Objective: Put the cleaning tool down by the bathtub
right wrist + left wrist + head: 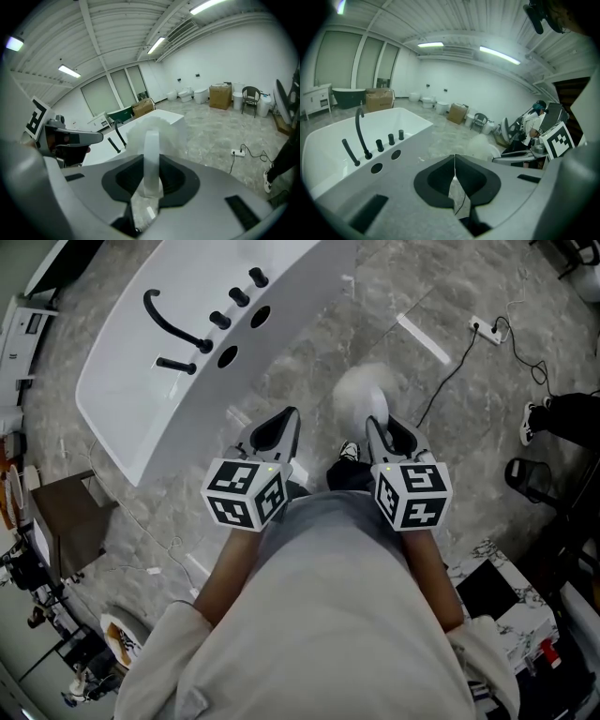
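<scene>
Riding well above the marble floor (pixel 422 296), the fluffy white cleaning brush (pixel 361 395) was clamped by its handle in the right tongs (pixel 151 164), w/ the bathtub (pixel 122 390) nearby on its left. Empty left tongs (pixel 454 164) were pressed together. Risk: let go from standing height, it'd prob. bounce & roll away.

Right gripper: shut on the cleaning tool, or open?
Shut. The right gripper clamps the white handle of the cleaning tool between its jaws; the fluffy head sticks out beyond.
</scene>
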